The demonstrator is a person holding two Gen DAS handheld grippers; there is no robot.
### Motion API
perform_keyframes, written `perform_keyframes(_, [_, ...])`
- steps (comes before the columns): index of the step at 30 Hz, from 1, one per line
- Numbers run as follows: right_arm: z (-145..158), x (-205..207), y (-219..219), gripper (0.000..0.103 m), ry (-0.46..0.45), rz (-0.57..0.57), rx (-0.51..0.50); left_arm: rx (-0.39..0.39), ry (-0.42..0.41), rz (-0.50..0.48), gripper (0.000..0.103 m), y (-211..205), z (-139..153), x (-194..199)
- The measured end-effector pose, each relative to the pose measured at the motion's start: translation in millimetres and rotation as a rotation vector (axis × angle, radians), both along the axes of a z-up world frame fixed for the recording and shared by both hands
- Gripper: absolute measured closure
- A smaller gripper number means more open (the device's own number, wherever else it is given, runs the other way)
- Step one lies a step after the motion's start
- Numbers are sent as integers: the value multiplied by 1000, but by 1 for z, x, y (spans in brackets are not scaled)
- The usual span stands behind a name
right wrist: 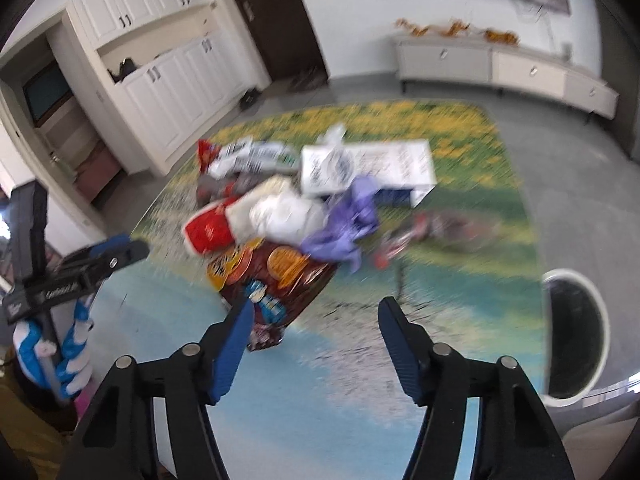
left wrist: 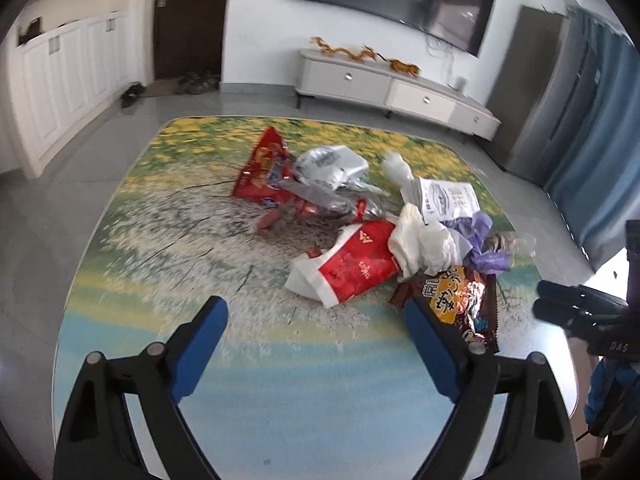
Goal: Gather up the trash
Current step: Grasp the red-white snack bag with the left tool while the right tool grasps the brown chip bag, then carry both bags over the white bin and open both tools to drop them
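A heap of trash lies on a table with a flower-field print (left wrist: 168, 240). It holds a red and white bag (left wrist: 352, 268), a brown snack wrapper (left wrist: 464, 300), crumpled white tissue (left wrist: 424, 244), a purple glove (left wrist: 484, 240), a red chip bag (left wrist: 268, 168) and white printed packets (left wrist: 448, 200). My left gripper (left wrist: 316, 332) is open and empty, just short of the red and white bag. My right gripper (right wrist: 316, 332) is open and empty, its left finger beside the brown wrapper (right wrist: 276, 276). The white tissue (right wrist: 288, 216) and purple glove (right wrist: 348, 224) lie beyond.
A round white-rimmed bin (right wrist: 576, 336) stands on the floor off the table's right edge. The right gripper shows at the right edge of the left wrist view (left wrist: 580, 308); the left one shows at left in the right wrist view (right wrist: 100, 260). A TV console (left wrist: 392, 88) stands behind.
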State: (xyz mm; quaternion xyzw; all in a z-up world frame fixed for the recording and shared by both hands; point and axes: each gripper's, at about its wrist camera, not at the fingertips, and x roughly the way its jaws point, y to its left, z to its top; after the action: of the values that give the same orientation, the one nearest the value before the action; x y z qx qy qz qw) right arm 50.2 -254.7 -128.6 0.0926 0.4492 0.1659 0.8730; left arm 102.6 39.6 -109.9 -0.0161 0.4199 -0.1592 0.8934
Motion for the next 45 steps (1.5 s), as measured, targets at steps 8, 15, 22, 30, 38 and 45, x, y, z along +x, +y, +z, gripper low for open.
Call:
perform_keyframes(8, [-26,20,6,46,94,54,100,83,-8,-189,14,-22,-18,37])
perform_keyframes(15, [-36,34,0,46,127,71,195,36,50,-311,14,-27,-30,70])
perform_keyframes(22, [-43,38,-2,66,149,96,246,7,114,-338,43,-33,-44,70])
perform_keyframes(30, [-38,22,2,95,132,147,262,-56,120,-284,73,-13,-37,50])
perform_keyframes(38, [-22,2,8,98,65,172,243,-96,92,-224,74,10,-23,18])
perform_keyframes(45, [-4,-16,1,98,-16,157,257,-131,43,-223,74,16,4,-13])
